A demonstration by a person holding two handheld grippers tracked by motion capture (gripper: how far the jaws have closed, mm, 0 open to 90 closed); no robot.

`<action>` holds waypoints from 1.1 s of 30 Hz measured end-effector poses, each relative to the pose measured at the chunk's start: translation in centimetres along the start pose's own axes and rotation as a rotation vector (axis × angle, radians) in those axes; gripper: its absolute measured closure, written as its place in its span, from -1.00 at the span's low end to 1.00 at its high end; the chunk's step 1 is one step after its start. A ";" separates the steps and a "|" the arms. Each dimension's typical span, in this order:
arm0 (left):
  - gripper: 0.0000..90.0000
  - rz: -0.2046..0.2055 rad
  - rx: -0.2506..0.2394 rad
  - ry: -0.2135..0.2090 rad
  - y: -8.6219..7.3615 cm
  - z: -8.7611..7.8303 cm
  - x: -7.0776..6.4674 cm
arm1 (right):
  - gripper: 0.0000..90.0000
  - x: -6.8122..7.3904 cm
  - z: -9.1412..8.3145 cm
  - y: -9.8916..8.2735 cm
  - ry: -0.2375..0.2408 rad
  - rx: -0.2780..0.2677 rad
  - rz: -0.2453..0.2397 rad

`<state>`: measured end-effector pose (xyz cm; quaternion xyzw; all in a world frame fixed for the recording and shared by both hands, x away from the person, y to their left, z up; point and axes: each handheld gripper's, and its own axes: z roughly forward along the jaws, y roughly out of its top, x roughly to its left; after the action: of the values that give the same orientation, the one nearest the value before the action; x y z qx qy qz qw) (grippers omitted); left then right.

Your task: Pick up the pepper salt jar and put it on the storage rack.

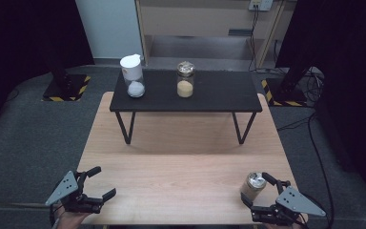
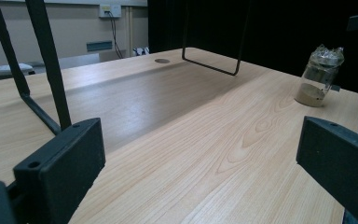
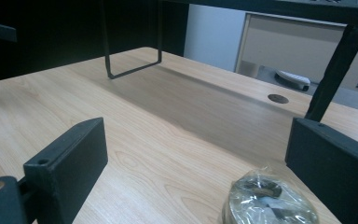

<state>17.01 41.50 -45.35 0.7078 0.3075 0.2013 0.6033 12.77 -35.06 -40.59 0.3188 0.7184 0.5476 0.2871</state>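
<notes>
Left gripper (image 1: pixel 100 183) sits at the near left corner of the wooden table (image 1: pixel 181 162), jaws wide apart, nothing between its fingers (image 2: pixel 60 168), just bare wood ahead. It is well apart from any jar, so little risk on that side beyond dragging its cable.

Up on the black shelf (image 1: pixel 209 93) stand a white-lidded jar (image 1: pixel 133 76) and a yellow-filled jar (image 1: pixel 185 80), both far beyond either set of fingers.

Right gripper (image 1: pixel 257 191) is at the near right corner, jaws spread. The foil-topped jar (image 1: pixel 253 185) stands upright between them, apparently untouched by the pads; in the right gripper view the jar top (image 3: pixel 270 200) lies low, closer to the right finger (image 3: pixel 331 158) than the left one.

Likely risks: the jar is off-centre, so closing would let one finger hit first and push or tip it. It stands near the table's right and near edges, so a shove could send it off. The crinkled wrap may slip under the pads.
</notes>
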 end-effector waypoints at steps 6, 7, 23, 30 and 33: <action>-1.00 0.001 0.000 -0.002 0.0 0.0 0.0 | -0.87 0.0 -0.5 0.7 -0.032 0.022 -0.002; -1.00 0.001 0.001 -0.002 0.0 0.0 0.0 | -0.87 -0.1 -0.6 0.7 -0.035 0.027 0.001; -1.00 -0.001 0.003 0.001 0.0 0.0 0.0 | -0.87 -1.5 -0.4 0.5 -0.082 0.112 0.043; -1.00 -0.001 0.003 0.002 0.0 0.0 0.0 | -0.86 -2.1 0.3 0.3 -0.085 0.145 0.059; -1.00 -0.001 0.003 0.002 0.0 0.0 0.0 | -0.86 -2.4 0.7 0.3 -0.083 0.162 0.066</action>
<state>16.99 41.48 -45.31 0.7083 0.3088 0.2015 0.6020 14.84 -36.46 -40.33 0.3868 0.7368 0.4833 0.2718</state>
